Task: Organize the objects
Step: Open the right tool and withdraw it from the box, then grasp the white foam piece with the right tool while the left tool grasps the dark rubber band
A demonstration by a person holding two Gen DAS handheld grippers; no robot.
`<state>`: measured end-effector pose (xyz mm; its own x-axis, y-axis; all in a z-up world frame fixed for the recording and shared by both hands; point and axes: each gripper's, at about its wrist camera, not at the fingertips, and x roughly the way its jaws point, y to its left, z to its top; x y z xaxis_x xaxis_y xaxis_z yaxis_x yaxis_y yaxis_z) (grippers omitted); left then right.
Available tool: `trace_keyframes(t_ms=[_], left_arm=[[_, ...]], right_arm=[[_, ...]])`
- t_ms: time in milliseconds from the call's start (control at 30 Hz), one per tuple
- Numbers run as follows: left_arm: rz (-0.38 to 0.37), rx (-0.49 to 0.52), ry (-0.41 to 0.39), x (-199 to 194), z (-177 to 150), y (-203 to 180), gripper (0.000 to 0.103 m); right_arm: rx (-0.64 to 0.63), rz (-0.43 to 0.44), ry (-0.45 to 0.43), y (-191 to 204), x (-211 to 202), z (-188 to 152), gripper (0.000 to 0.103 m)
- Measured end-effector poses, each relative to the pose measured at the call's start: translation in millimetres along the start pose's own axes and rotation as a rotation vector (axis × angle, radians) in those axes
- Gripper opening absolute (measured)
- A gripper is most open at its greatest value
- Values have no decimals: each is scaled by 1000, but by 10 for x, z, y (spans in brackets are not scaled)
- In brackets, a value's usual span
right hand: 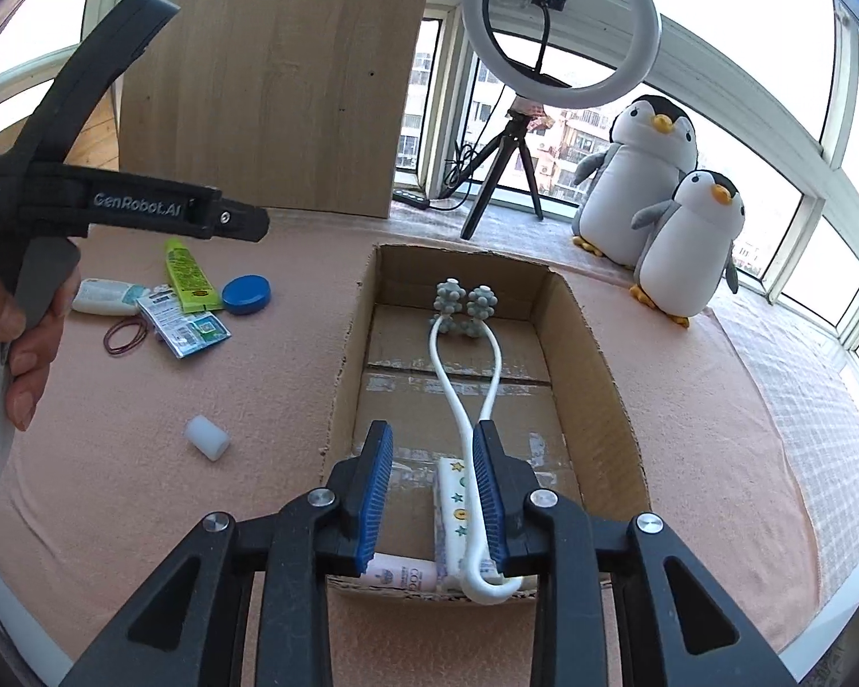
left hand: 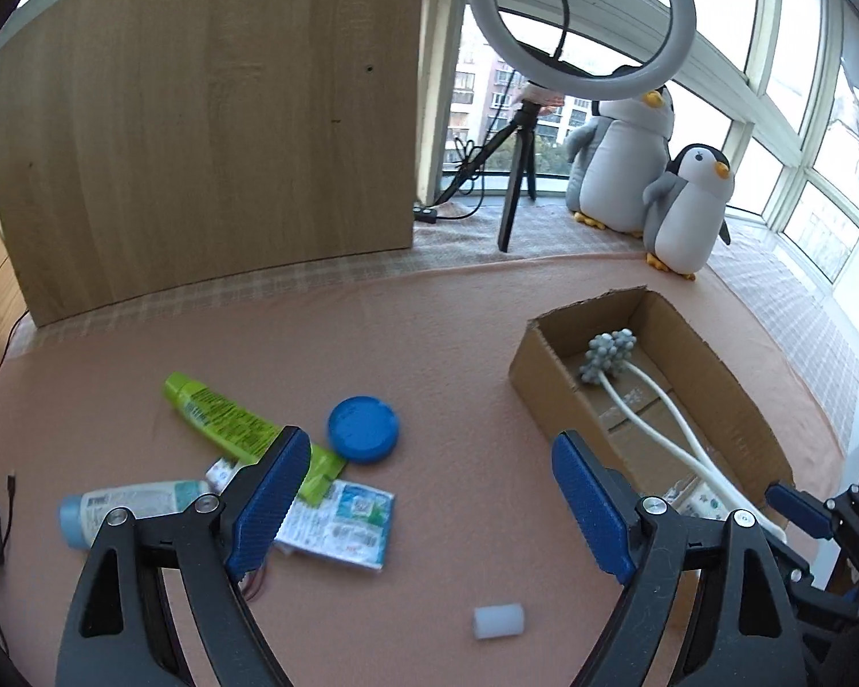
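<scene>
1. White massage roller [right hand: 464,378] with a looped plastic handle and knobbly grey-blue ball heads lies lengthwise in the open brown corrugated cardboard box [right hand: 595,355], heads at the far end.
2. Right gripper [right hand: 434,492], ribbed blue pads, stands slightly parted over the handle, gripping nothing.
3. Left gripper [left hand: 429,492] gapes wide, empty, above the peach felt mat [left hand: 429,343].
4. Its finger hides part of the green tube [left hand: 223,418]; the box's near-end contents are hard to make out.

Home sunroom, bay windows [left hand: 796,91], plush penguins [right hand: 653,172]
</scene>
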<state>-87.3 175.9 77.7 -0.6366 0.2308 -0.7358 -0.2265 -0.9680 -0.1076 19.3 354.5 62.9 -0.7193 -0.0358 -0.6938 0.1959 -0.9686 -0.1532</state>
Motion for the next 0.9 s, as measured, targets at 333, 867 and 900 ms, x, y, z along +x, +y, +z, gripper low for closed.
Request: trace_keyframes(t_ms=[333,867,900], left_arm=[[101,-235,18,-595,-596,1220,89],[183,-405,114,-758,-1548,1993,89],[181,-406,113,-742,-1557,1993,89]], right_arm=[[-106,149,31,771,186,100,35],[-17,212,217,1188,876,-132,36],[-18,212,215,1196,888,-126,35]])
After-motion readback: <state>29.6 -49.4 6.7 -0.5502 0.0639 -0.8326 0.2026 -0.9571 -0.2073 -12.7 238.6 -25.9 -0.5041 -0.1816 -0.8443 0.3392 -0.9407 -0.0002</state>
